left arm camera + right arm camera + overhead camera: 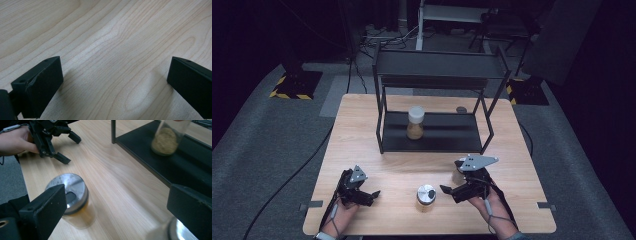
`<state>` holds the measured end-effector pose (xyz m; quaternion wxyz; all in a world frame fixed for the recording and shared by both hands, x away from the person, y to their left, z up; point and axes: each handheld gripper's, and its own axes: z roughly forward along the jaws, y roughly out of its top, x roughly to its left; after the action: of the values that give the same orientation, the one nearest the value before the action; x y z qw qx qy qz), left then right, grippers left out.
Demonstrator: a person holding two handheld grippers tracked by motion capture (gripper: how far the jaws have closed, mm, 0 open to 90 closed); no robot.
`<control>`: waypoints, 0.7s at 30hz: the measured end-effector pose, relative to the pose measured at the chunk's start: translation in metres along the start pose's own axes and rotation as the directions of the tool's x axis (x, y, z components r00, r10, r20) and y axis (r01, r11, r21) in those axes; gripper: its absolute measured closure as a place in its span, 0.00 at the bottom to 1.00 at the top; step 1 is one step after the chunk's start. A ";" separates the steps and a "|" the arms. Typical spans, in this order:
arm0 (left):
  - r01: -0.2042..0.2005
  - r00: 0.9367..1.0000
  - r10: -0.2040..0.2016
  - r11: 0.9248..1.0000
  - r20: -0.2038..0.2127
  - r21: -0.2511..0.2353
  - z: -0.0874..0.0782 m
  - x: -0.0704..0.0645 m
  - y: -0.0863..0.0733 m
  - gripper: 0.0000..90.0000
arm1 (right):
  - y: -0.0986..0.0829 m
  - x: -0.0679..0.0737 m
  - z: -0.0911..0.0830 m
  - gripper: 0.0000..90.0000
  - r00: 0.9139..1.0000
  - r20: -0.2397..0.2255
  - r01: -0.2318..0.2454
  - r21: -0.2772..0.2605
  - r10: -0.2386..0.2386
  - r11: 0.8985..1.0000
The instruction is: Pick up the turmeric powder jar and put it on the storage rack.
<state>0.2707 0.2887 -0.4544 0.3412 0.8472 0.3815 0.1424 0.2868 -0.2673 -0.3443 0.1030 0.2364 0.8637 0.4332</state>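
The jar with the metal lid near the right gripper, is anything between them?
Nothing visible. The right gripper sits open just beside the metal-lidded jar, with bare table between them; another jar stands close to its other side.

- Left gripper [373, 194]: matte black jaws w/ small screw holes, blocky pads, grey three-cornered plate on top.
- Right gripper [443, 189]: same black build, bigger grey plate w/ holes.
- Grey cables trail over both hands; pale band at left wrist.

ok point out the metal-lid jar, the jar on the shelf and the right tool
metal-lid jar [426, 193], high view, on its lid
shelf jar [415, 130], high view, on its filled body
right tool [451, 189], high view, between its open jaws
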 end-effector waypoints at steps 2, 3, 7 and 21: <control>0.000 1.000 0.000 1.000 0.000 0.000 0.000 0.000 0.000 0.00 | 0.004 0.001 0.003 0.03 1.000 -0.014 0.006 -0.003 -0.006 1.000; 0.000 1.000 0.000 1.000 0.000 0.000 0.000 0.000 0.000 0.00 | 0.005 0.003 0.005 0.03 1.000 -0.017 0.009 -0.004 -0.009 1.000; 0.000 1.000 0.000 1.000 0.000 0.000 0.000 0.000 0.000 0.00 | 0.010 0.010 0.011 0.02 0.999 -0.026 0.024 -0.016 -0.024 1.000; -0.002 1.000 0.002 1.000 0.003 0.000 0.000 0.001 0.000 0.00 | 0.017 0.031 0.036 0.02 0.997 -0.054 0.064 0.025 -0.063 0.998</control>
<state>0.2713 0.2897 -0.4543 0.3416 0.8479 0.3800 0.1414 0.2791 -0.2174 -0.3517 0.0906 0.1985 0.8789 0.4243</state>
